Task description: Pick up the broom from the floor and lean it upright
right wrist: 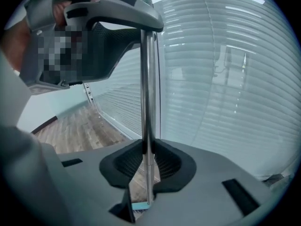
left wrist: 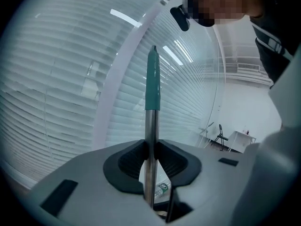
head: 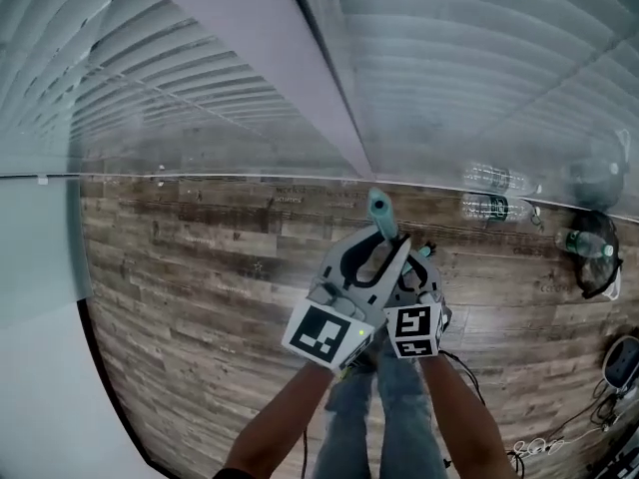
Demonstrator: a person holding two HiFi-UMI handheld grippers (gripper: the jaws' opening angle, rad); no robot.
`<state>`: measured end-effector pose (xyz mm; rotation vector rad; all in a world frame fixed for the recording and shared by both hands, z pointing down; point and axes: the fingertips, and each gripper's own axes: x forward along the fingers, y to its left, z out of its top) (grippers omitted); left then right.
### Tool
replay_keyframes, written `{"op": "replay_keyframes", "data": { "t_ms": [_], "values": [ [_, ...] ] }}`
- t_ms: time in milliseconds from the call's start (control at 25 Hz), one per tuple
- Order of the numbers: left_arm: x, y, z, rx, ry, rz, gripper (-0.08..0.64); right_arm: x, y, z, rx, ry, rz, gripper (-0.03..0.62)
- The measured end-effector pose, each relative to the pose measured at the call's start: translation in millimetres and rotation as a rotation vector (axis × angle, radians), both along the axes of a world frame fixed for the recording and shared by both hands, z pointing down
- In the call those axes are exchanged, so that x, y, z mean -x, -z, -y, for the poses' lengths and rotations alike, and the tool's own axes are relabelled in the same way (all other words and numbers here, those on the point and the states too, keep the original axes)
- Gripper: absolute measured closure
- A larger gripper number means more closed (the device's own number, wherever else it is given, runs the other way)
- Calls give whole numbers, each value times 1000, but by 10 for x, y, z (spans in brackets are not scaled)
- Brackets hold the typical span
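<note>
The broom (left wrist: pixel 151 119) stood upright just in front of the blinds (left wrist: pixel 66 79), teal grip topmost. The left gripper (left wrist: pixel 150 147) pinched its metal shaft below that grip. The right gripper (right wrist: pixel 148 149) pinched the shaft lower down. Each pair of jaws was only shaft-width apart.

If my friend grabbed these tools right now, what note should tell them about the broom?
Left tool: shut on the broom handle, just under its teal grip.
Right tool: shut on the same handle, lower down.
Broom: held about upright over the wooden floor, in front of the blinds.
Done: broom picked up and stood upright.
Left: it does not look leaned on anything yet. Probably rest it against the wall by the blinds, check it stays, then open both tools.
</note>
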<state>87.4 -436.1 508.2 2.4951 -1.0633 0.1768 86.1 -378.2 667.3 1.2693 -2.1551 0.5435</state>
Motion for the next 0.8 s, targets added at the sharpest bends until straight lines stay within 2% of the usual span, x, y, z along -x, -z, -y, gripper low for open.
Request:
{"op": "replay_keyframes", "data": {
  "t_ms": [520,800],
  "values": [
    [83,-276,363,40,37,4,460,92,-212,253,39,-11,12,509],
    [132,-345,393,47,24,8,459,161,-280,284,53,0,15,509]
  ]
}}
